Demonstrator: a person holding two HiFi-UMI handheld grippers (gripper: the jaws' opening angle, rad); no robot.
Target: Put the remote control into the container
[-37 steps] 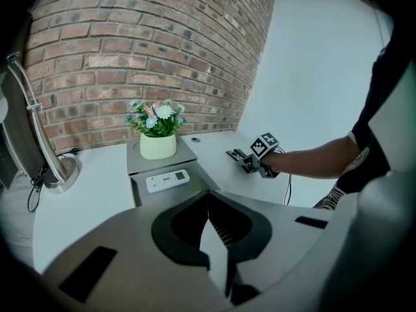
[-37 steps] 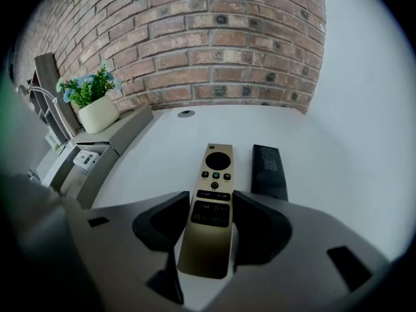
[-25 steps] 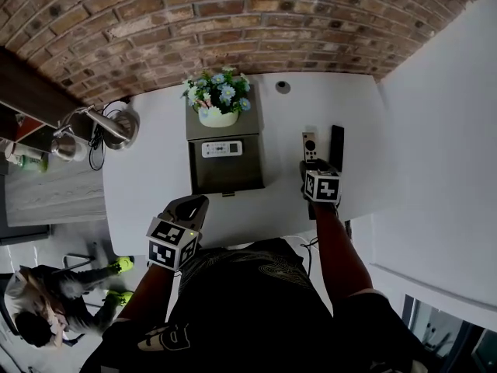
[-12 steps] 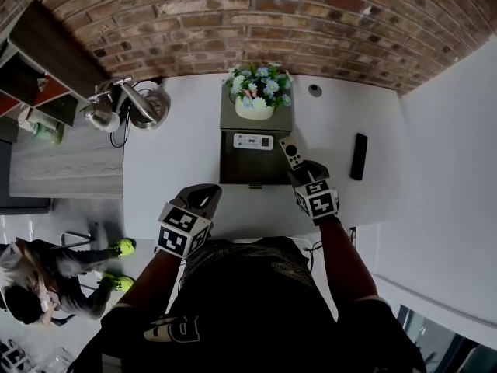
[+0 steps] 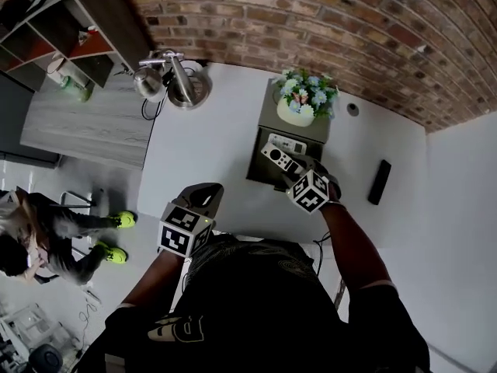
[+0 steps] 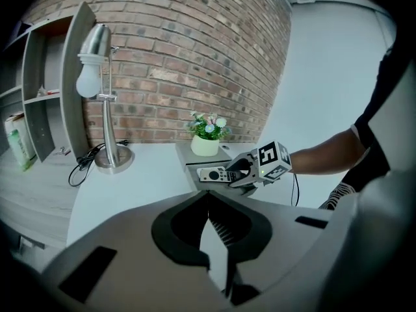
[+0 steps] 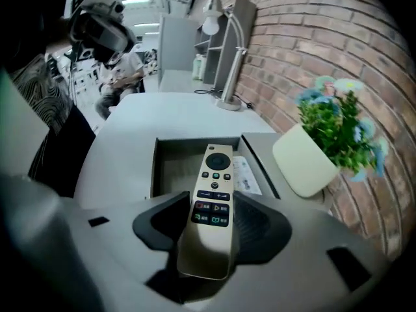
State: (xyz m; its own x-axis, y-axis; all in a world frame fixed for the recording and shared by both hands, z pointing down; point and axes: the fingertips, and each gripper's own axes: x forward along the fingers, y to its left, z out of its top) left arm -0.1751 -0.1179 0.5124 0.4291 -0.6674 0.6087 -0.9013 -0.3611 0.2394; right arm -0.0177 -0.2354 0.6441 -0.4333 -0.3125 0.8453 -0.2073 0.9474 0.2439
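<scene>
A pale gold remote control (image 7: 216, 168) lies lengthwise between my right gripper's (image 7: 212, 213) fingers, which are shut on its lower half. Its top end hangs over the open grey container (image 7: 195, 147). From the head view, the remote (image 5: 278, 157) and right gripper (image 5: 299, 169) sit above the container (image 5: 260, 158) on the white table. A white remote (image 5: 289, 141) lies inside the container. The left gripper view shows the held remote (image 6: 214, 174) from the side. My left gripper (image 5: 206, 195) hovers near the table's front edge, shut and empty.
A white pot of flowers (image 5: 299, 115) stands on the container's closed far part. A black remote (image 5: 379, 182) lies on the table to the right. A silver desk lamp (image 5: 175, 80) stands at the far left corner. A brick wall runs behind. A person (image 5: 31, 239) sits at the left.
My right gripper has carried the gold remote leftward from beside the black remote to over the container, rolling as it went. The left gripper shifted slightly along the table's front.
</scene>
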